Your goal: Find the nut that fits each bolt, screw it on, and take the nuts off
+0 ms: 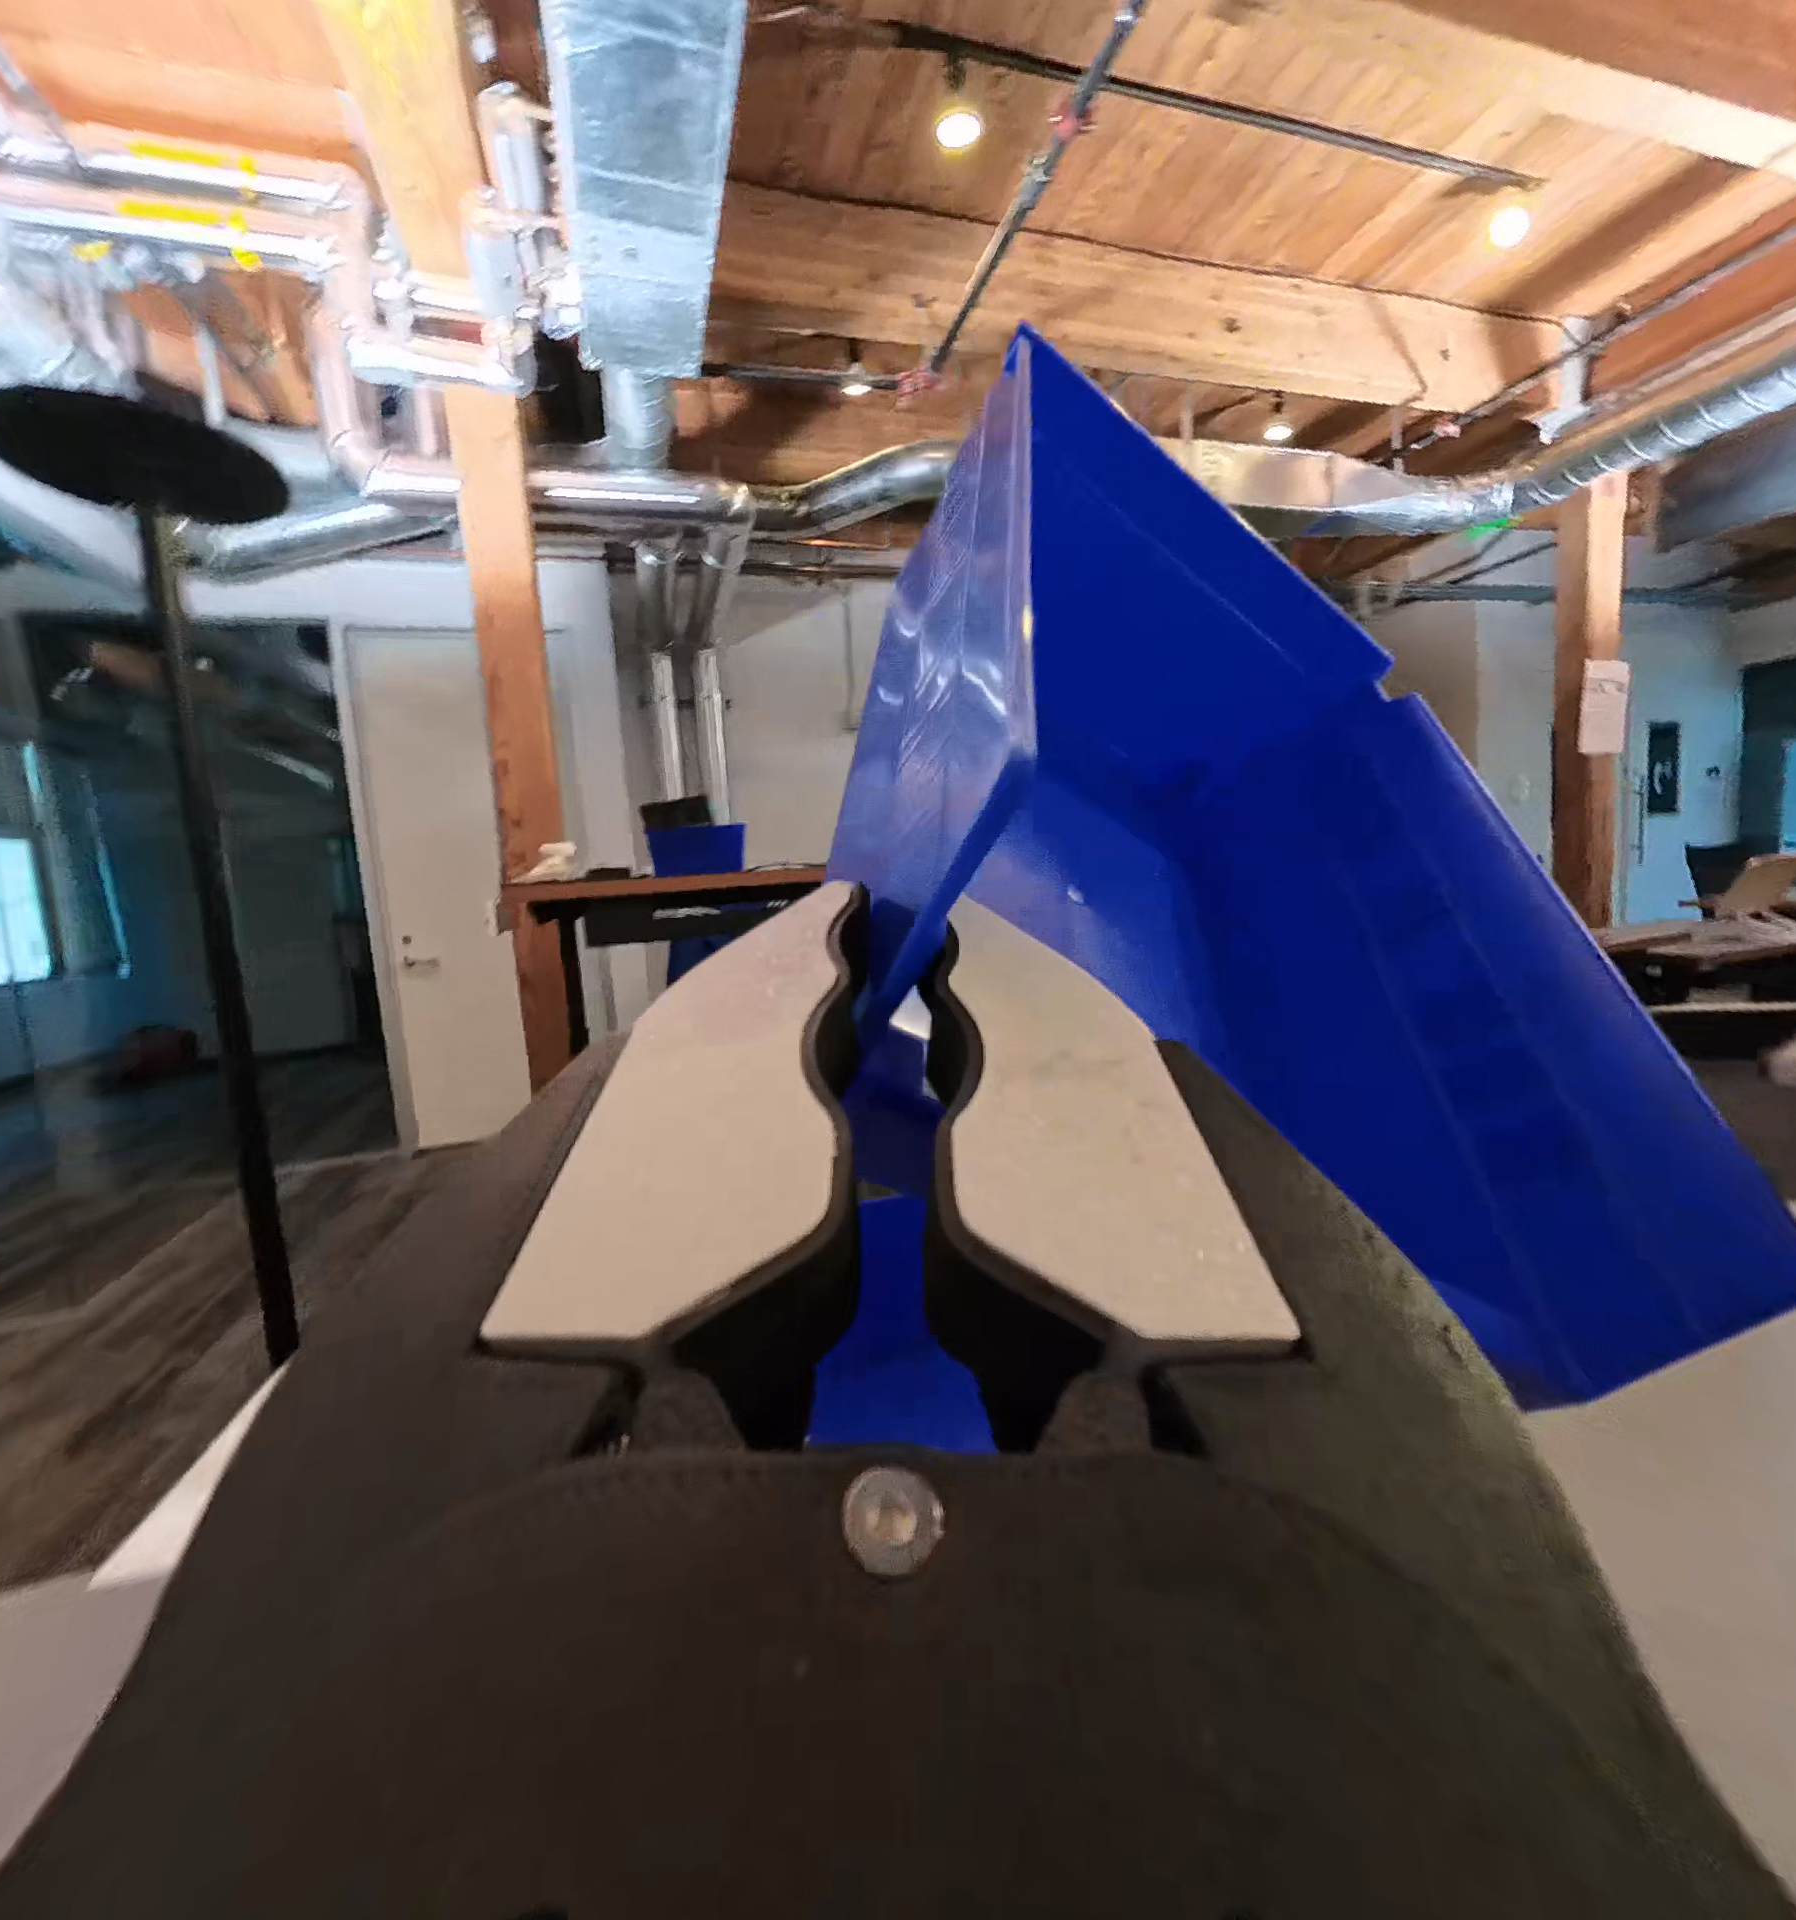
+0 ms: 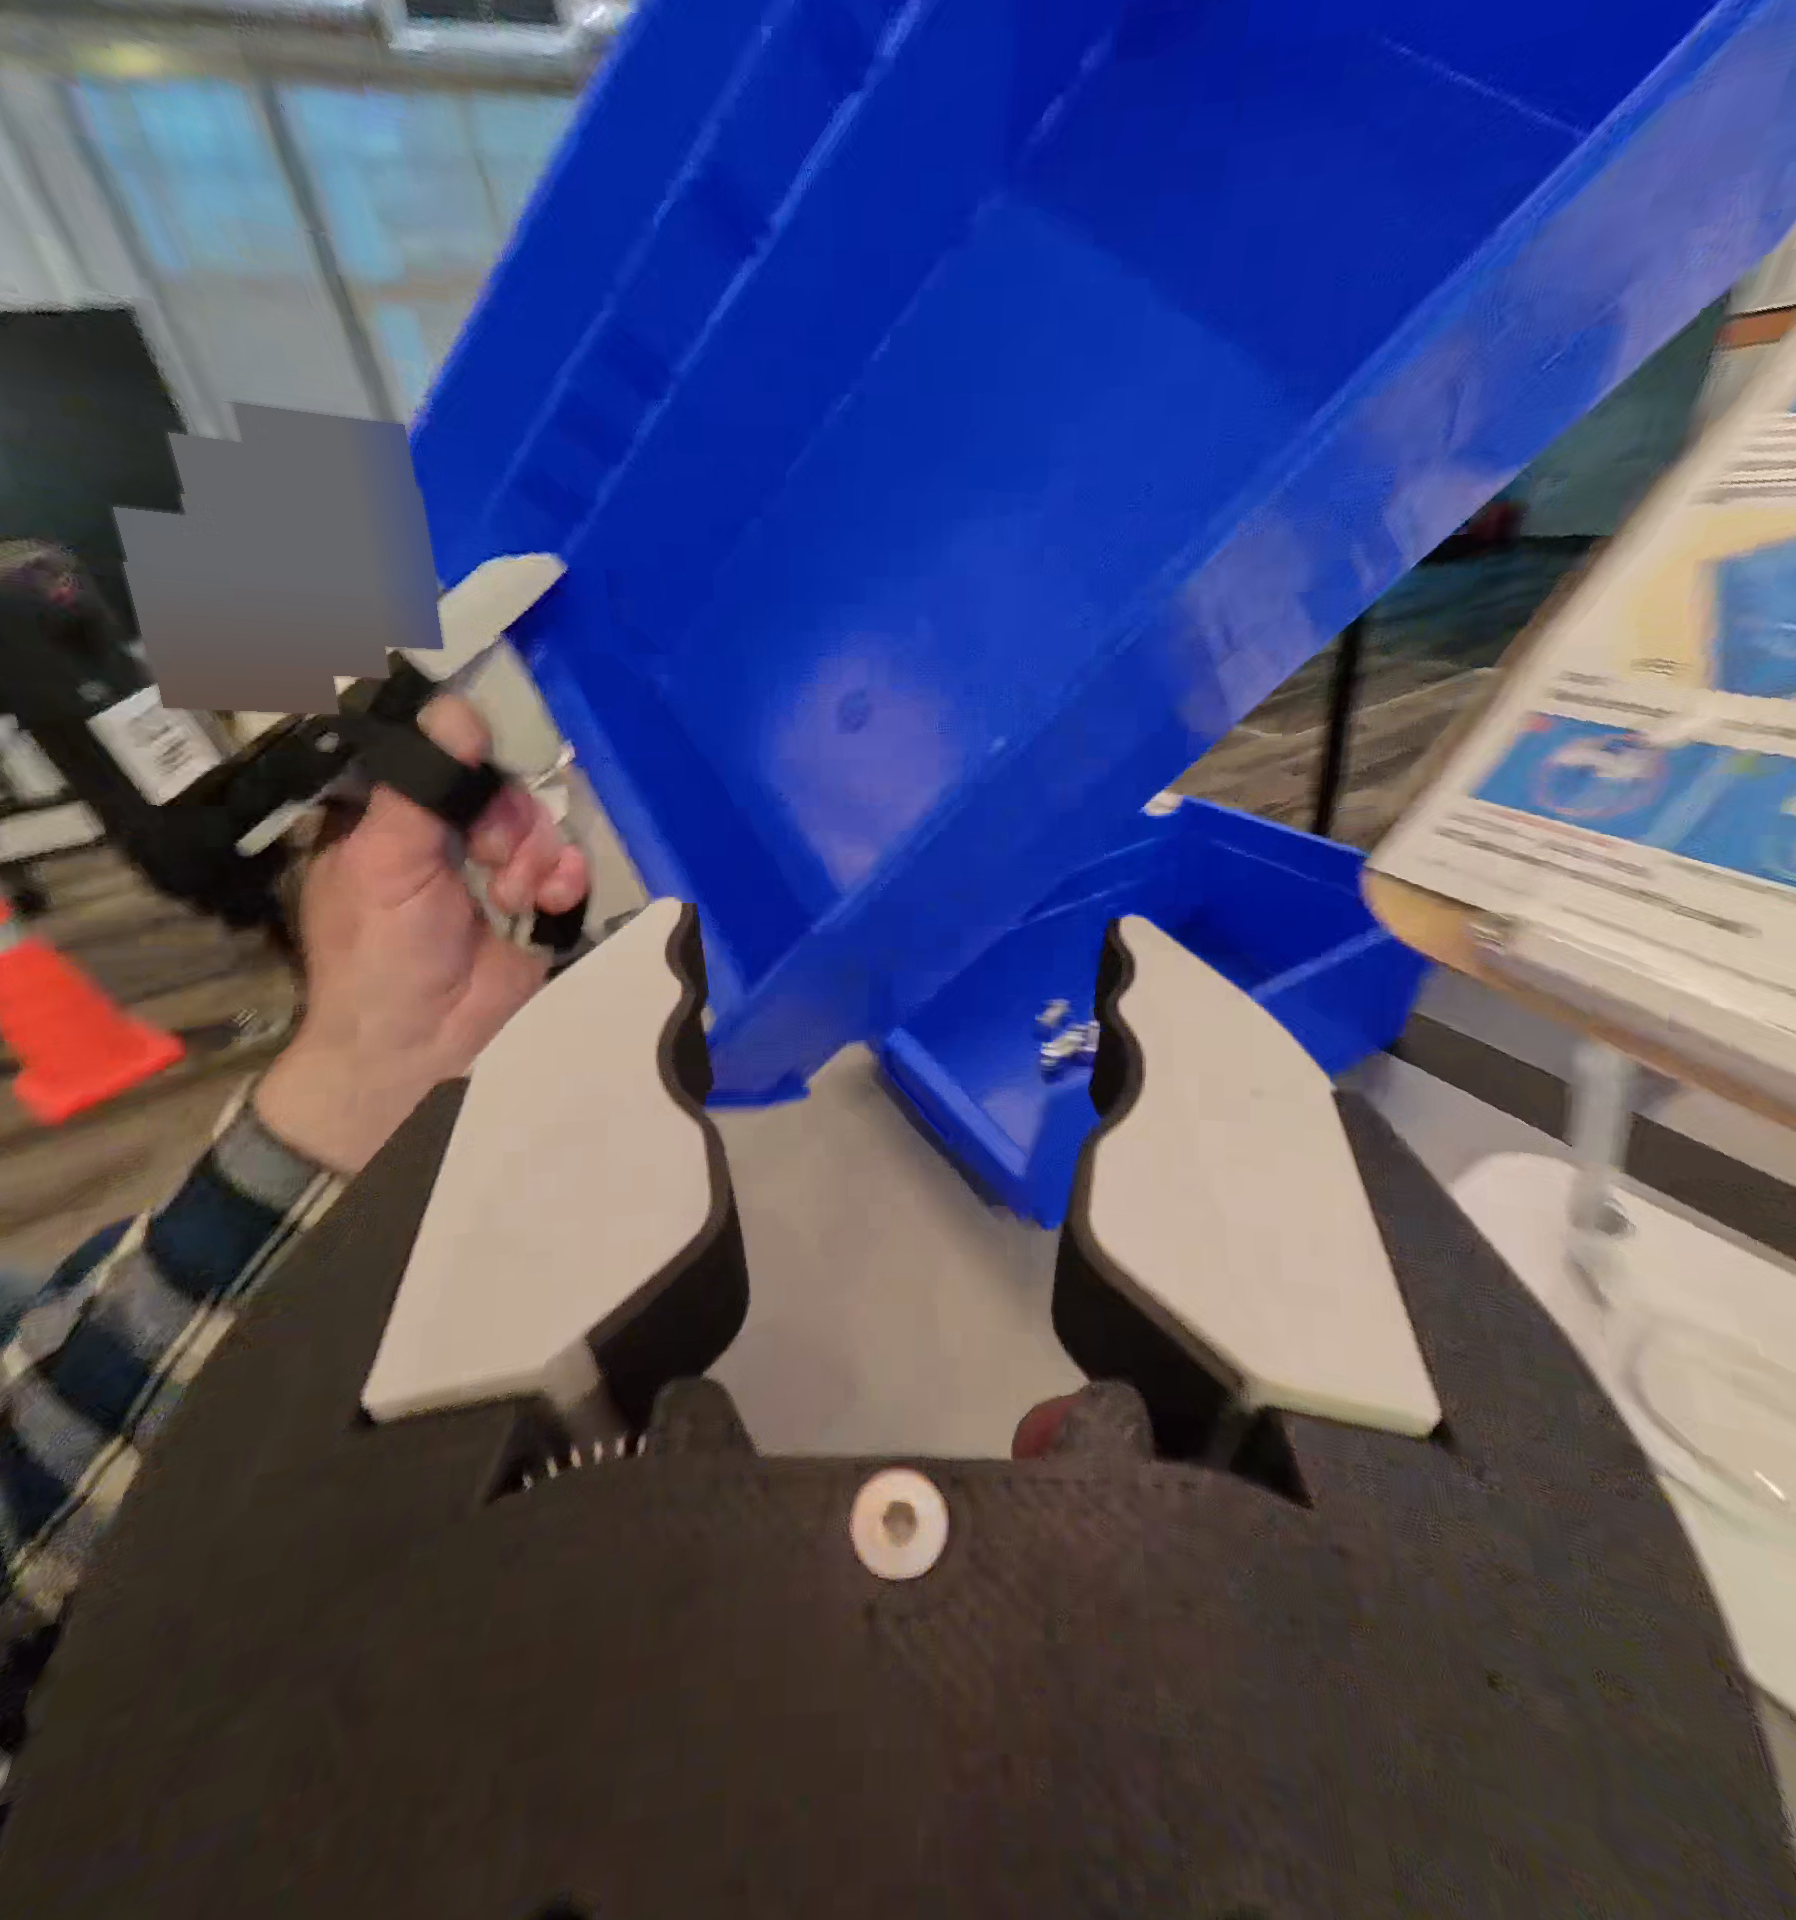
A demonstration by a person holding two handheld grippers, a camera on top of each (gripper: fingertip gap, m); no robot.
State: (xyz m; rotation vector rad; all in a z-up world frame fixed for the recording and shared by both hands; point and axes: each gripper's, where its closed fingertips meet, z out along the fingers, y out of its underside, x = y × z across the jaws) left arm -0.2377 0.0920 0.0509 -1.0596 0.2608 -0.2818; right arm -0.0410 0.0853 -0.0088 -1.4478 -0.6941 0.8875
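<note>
My left gripper point(image 1: 899, 935) is shut on the wall of a blue plastic bin point(image 1: 1289, 883) and holds it up in the air, steeply tilted. In the right wrist view this bin point(image 2: 977, 468) looks empty and its low corner hangs over a second blue bin point(image 2: 1289, 935) on the table. Small metal bolts or nuts point(image 2: 1065, 1034) lie in that second bin. The left gripper's fingers point(image 2: 504, 603) show at the lifted bin's left edge. My right gripper point(image 2: 904, 966) is open; the lifted bin's corner sits between its fingertips, and the pads do not press on it.
A person's hand point(image 2: 406, 914) holds the left gripper. A printed board point(image 2: 1652, 727) on a stand with a white base point(image 2: 1600, 1299) stands close on the right. An orange cone point(image 2: 42, 997) is on the floor at left. The table top is white point(image 1: 1704, 1558). Tip to tip, the grippers are about 20 centimetres apart.
</note>
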